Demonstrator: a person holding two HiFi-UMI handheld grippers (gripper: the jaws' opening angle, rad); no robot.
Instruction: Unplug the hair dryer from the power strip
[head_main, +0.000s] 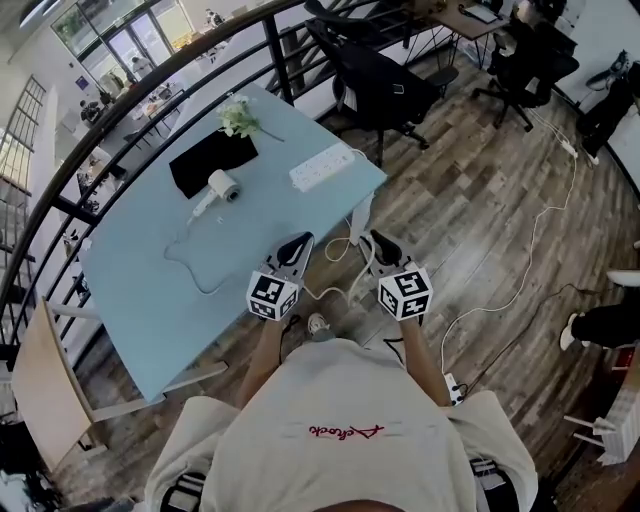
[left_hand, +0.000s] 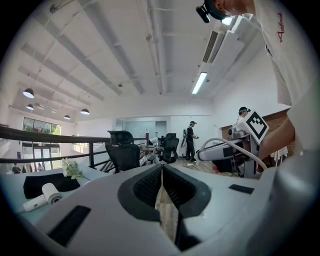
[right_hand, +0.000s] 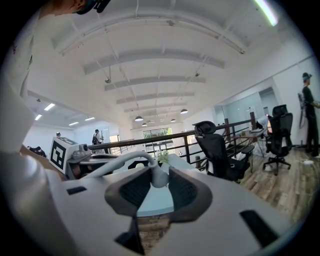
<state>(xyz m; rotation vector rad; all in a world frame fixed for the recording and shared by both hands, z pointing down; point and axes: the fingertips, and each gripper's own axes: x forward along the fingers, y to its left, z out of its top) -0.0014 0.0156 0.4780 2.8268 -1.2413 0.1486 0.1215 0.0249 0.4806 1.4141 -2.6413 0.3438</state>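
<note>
Smooth matt pale-blue top: bench (head_main: 140, 280). White smooth plastic (slight sheen): hair dryer (head_main: 218, 188), power strip (head_main: 322, 166), plug (right_hand: 158, 176). Wood-grain planks: floor (head_main: 480, 200); black matt cloth: mat (head_main: 212, 160).

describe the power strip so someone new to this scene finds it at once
Find the pale blue table. Near its right-hand corner lies the power strip, right of the black mat. Unlike the white hair dryer, it is a flat white bar.
</note>
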